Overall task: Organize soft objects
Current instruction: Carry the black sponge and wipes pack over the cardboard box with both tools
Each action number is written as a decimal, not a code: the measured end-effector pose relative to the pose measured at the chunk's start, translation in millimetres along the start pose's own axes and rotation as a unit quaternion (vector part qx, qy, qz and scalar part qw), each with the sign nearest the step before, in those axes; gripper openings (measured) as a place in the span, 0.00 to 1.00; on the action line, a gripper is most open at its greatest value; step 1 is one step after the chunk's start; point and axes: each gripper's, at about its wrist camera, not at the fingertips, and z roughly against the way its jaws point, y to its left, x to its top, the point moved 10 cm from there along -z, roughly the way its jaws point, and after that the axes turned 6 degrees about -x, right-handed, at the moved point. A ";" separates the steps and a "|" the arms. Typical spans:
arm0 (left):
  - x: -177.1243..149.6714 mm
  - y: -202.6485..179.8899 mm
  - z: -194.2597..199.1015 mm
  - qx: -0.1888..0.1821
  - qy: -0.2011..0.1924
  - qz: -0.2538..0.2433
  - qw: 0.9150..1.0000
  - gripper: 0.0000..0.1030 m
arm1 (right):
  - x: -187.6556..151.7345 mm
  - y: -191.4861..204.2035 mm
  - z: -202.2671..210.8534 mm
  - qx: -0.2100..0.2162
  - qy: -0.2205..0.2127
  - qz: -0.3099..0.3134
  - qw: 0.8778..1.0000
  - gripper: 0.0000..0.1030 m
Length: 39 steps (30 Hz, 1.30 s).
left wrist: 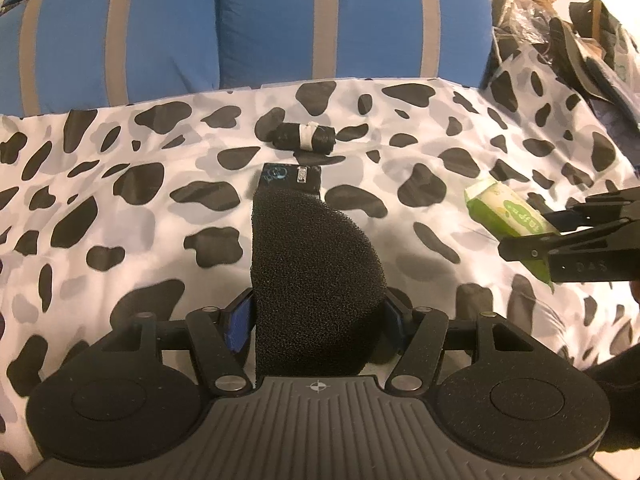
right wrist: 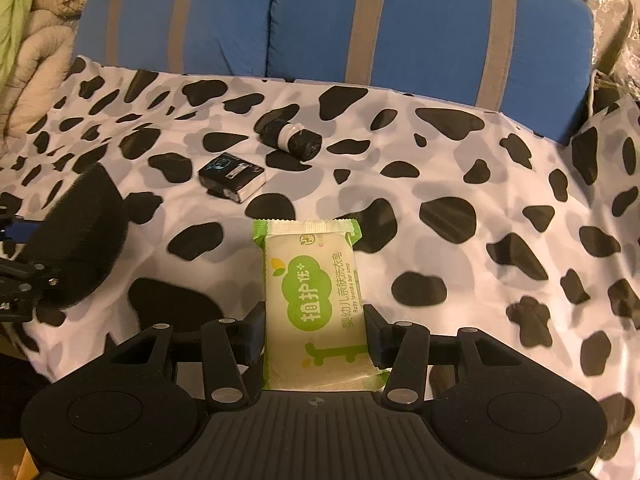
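Note:
My left gripper point(left wrist: 316, 320) is shut on a black foam sponge point(left wrist: 312, 264) and holds it over the cow-print sheet point(left wrist: 120, 216). The sponge also shows at the left of the right wrist view point(right wrist: 84, 236). My right gripper point(right wrist: 316, 332) is shut on a green and white pack of laundry bar soap point(right wrist: 316, 296); the pack also shows in the left wrist view point(left wrist: 504, 212). A black roll with a white band point(left wrist: 305, 136) point(right wrist: 290, 136) and a small black box point(left wrist: 290, 176) point(right wrist: 234, 176) lie on the sheet ahead of both grippers.
Blue cushions with grey stripes point(left wrist: 256, 24) point(right wrist: 328, 20) stand along the back of the sheet. A plush toy and dark bags point(left wrist: 576, 28) pile up at the far right. A beige knitted blanket point(right wrist: 36, 60) lies at the far left.

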 end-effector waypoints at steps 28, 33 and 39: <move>-86.8 -57.3 63.6 -0.028 0.021 0.017 0.999 0.60 | -82.0 24.8 90.3 0.020 -0.005 -0.015 1.000 0.50; -99.8 -65.5 73.2 -0.030 0.026 0.020 0.999 0.60 | -100.6 24.1 105.4 0.021 -0.003 -0.022 1.000 0.50; -113.0 -74.8 83.9 -0.032 0.029 0.020 0.999 0.60 | -122.7 30.9 122.5 0.026 0.002 -0.025 0.999 0.50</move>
